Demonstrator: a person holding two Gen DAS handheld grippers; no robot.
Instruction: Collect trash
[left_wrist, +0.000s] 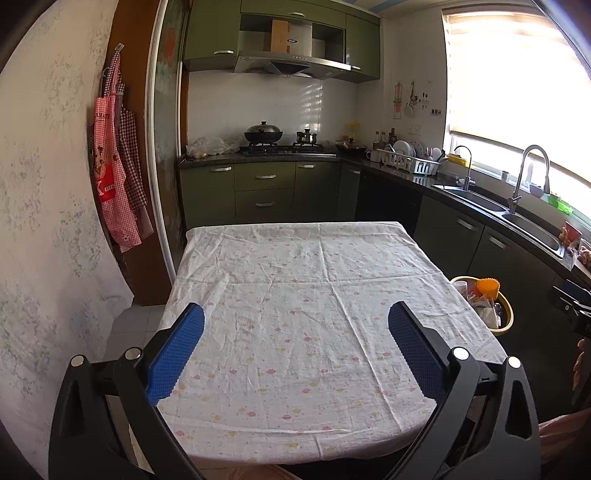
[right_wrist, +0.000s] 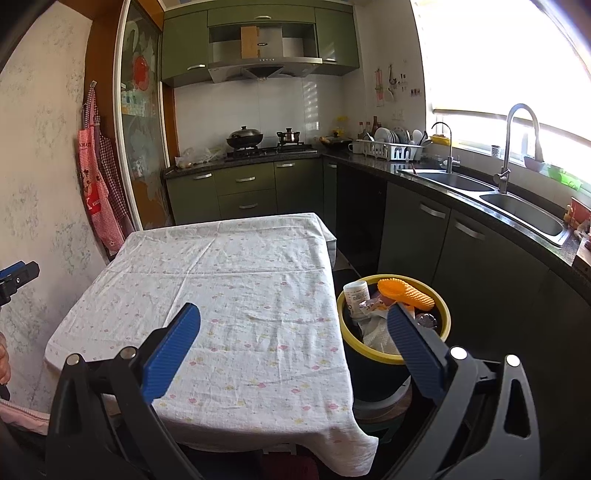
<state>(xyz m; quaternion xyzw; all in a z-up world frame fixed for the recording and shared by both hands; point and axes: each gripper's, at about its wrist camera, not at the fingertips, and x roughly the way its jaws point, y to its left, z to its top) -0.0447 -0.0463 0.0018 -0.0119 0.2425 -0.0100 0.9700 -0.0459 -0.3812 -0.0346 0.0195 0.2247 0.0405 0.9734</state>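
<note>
A: Working left to right, what did the left tool (left_wrist: 295, 325) have ahead of it?

B: Only bare cloth. Its jaws stood wide apart with nothing between them, low in the frame over the near half of the worktop (left_wrist: 295, 258), and no loose trash showed anywhere on the cloth

A: So where was the trash?

B: Already in the yellow-rimmed bin (right_wrist: 445, 325), which sat beside the worktop's right edge at lower right of the right wrist view: a white container (right_wrist: 356, 297), an orange ridged piece (right_wrist: 406, 293) and crumpled wrapping piled to the rim

A: And the right tool (right_wrist: 293, 325)?

B: Also spread open and empty. Its right pad (right_wrist: 413, 345) overlapped the bin's near rim in the picture, so I'd judge that arm the nearer one. Open room lay over the cloth; the cabinets (right_wrist: 480, 258) closed in the frame's right side
</note>
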